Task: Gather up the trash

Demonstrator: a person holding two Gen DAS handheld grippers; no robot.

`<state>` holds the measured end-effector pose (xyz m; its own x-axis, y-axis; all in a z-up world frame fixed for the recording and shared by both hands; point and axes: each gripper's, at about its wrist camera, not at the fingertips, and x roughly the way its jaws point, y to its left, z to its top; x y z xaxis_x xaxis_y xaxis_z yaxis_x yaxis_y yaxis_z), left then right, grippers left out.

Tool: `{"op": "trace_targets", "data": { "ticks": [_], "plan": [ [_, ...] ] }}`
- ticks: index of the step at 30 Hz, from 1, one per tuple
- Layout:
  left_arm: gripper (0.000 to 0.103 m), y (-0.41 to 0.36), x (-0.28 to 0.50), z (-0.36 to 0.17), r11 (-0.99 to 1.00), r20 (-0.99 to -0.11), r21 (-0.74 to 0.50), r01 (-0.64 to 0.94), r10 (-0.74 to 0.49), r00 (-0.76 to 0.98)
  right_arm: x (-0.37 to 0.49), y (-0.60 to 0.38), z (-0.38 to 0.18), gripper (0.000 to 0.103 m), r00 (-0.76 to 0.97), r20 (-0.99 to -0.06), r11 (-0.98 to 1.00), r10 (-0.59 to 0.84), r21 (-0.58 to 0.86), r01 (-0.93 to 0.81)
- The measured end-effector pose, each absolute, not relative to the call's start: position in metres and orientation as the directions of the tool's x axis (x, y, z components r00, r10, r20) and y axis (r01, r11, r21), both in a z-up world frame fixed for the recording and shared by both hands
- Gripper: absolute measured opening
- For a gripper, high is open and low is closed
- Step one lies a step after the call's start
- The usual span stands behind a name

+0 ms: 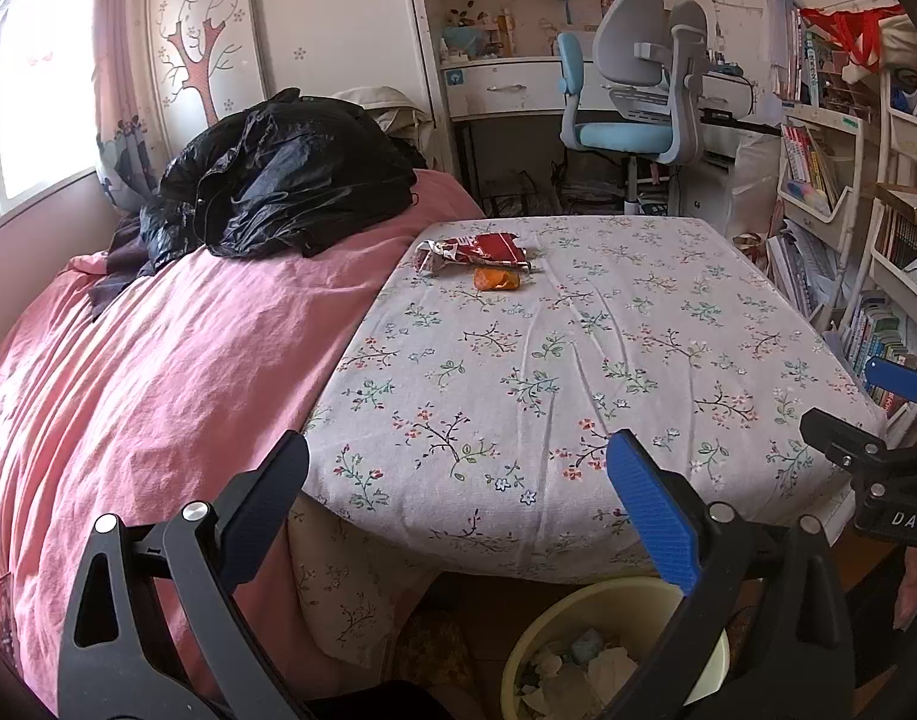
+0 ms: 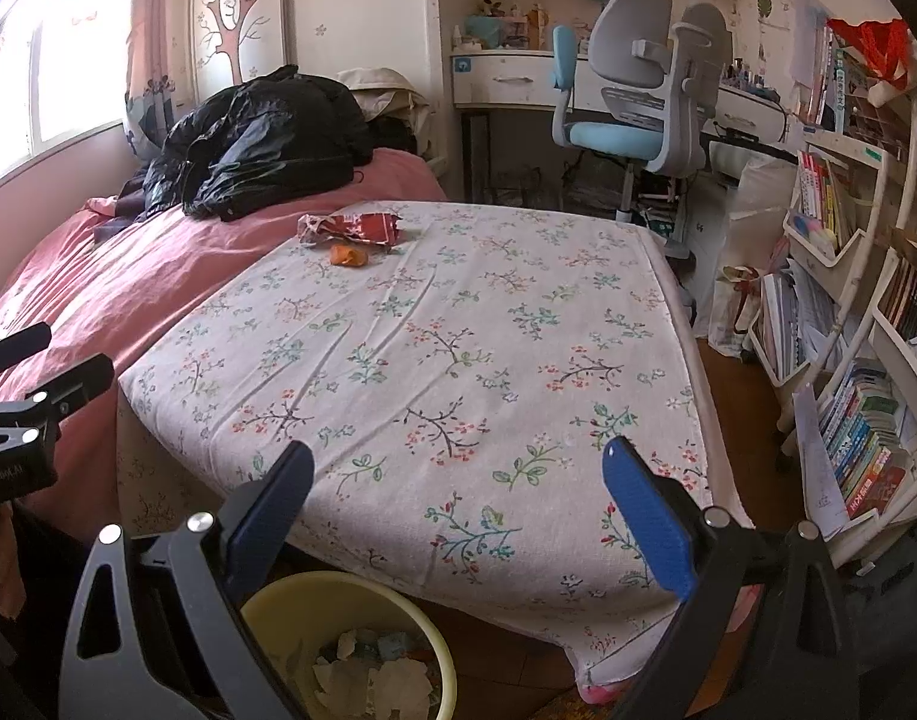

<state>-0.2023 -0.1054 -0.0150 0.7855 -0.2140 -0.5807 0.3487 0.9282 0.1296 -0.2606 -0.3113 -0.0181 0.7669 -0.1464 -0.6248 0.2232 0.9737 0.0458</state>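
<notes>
Two pieces of trash lie on the bed, both far from the grippers. Starting at the left, a pink quilt covers that side of the bed, with a heap of black clothing piled at its far end below the window. Next to the quilt comes the floral sheet, and near its far left corner lies a crumpled red-and-white wrapper with a small orange scrap just in front of it — the two look to be touching or nearly so. The right wrist view shows the same pair, wrapper behind and orange scrap in front.

At the foot of the bed, on the floor, stands a pale yellow bin with crumpled paper already inside it. The left gripper hangs above the bin and the near edge of the sheet, its blue-padded fingers spread wide with nothing between them. The right gripper sits further right, over the near corner of the bed — its jaws are likewise wide apart and empty, and the bin shows at its lower left.

Beyond the bed stands a grey-and-blue desk chair, and crowded bookshelves line the right wall.
</notes>
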Motion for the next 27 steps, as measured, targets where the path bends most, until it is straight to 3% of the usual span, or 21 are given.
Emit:
{"op": "trace_targets", "data": {
  "ticks": [27],
  "plan": [
    [0.096,-0.1057,-0.2023,-0.0126,0.931,-0.577,0.123,0.343,-0.214,0.788,-0.2567,-0.3025,-0.0244,0.093,0.756,-0.641,0.981,-0.133,0.024,0.193]
  ]
}}
